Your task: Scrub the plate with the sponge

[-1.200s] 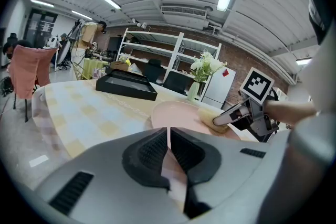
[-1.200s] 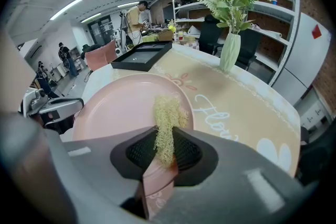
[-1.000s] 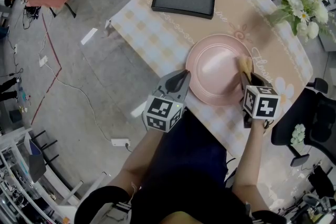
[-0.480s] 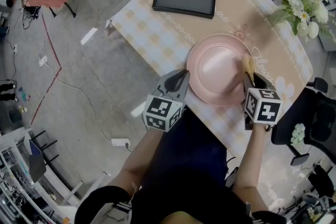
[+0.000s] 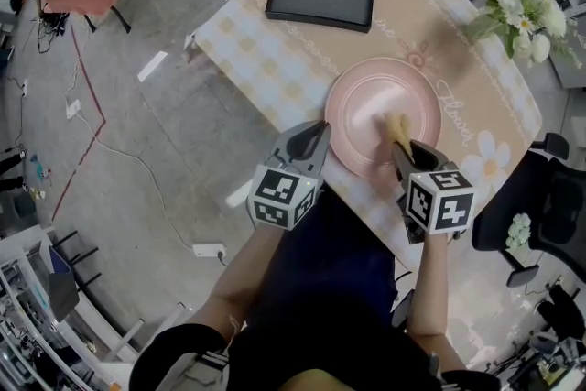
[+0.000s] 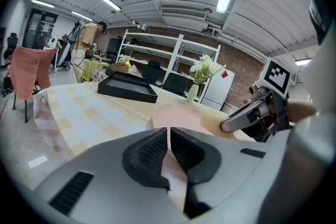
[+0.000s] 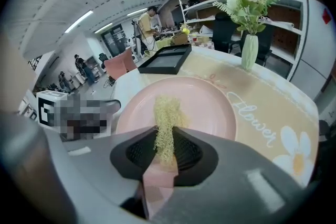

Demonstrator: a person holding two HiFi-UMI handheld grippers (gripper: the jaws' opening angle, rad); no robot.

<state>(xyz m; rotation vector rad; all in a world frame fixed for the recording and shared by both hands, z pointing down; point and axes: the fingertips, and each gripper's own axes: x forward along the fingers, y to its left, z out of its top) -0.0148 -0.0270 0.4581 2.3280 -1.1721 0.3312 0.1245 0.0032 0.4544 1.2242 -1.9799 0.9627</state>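
Right gripper [image 5: 400, 145], clamped on sponge [image 5: 396, 125], has slid in from the right rim of plate [image 5: 362, 101] to near its middle. The scrub stroke looks under way, with the sponge tip seemingly down on the plate's face, just ahead of the jaws. Left gripper [image 5: 318, 135] is nipped tight on the near-left rim, steadying the plate on surface [image 5: 265, 50].

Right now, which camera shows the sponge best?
The right gripper view: the yellow sponge sits close up in the middle, pinched in the right tongs, over the pink plate. The head view shows it small, from above. The left gripper view shows only a pale blur at the plate's far side.
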